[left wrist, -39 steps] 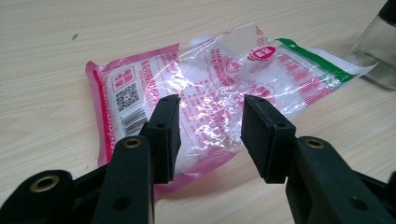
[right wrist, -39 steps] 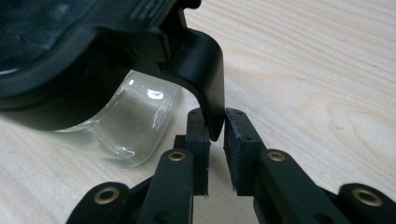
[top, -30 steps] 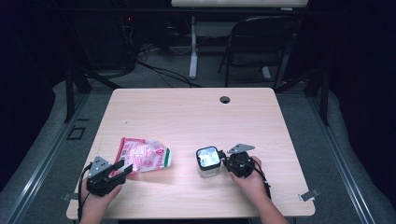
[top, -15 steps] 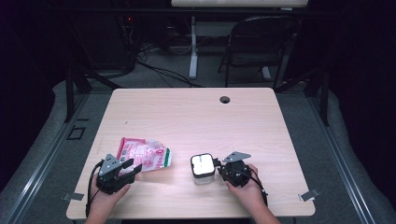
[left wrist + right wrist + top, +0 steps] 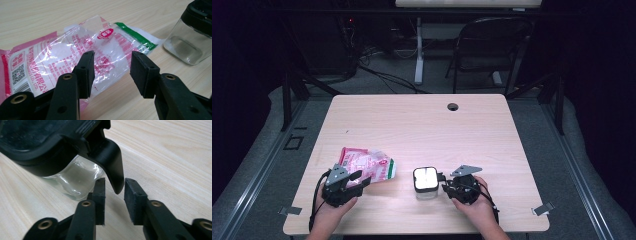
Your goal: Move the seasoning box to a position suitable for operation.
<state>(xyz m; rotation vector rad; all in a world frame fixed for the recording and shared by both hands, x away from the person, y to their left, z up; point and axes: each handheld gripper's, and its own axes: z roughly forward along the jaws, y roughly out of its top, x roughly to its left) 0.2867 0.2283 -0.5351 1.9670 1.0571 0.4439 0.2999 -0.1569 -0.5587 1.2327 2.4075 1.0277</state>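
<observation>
A pink and white plastic bag (image 5: pixel 368 167) with a green strip lies flat at the table's front left. My left gripper (image 5: pixel 360 177) hovers over its near edge, jaws open, with the crinkled bag (image 5: pixel 50 57) between and beyond them in the left gripper view (image 5: pixel 112 67). A clear square jar (image 5: pixel 425 182) with a black lid stands to the right of the bag. My right gripper (image 5: pixel 443 184) is at the jar's right side. Its jaws (image 5: pixel 115 192) are closed to a narrow gap around the lid's black latch tab (image 5: pixel 112 162), above the glass wall (image 5: pixel 77 180).
The light wooden table (image 5: pixel 422 125) has a cable hole (image 5: pixel 453 106) near its far edge. Metal clips (image 5: pixel 543 209) stick out at the front corners. A chair (image 5: pixel 489 45) and cables stand on the floor behind. The jar (image 5: pixel 186 47) sits right of the bag.
The right gripper and the jar slid together to the left and toward the near edge. The left gripper moved right, up to the bag's near edge.
</observation>
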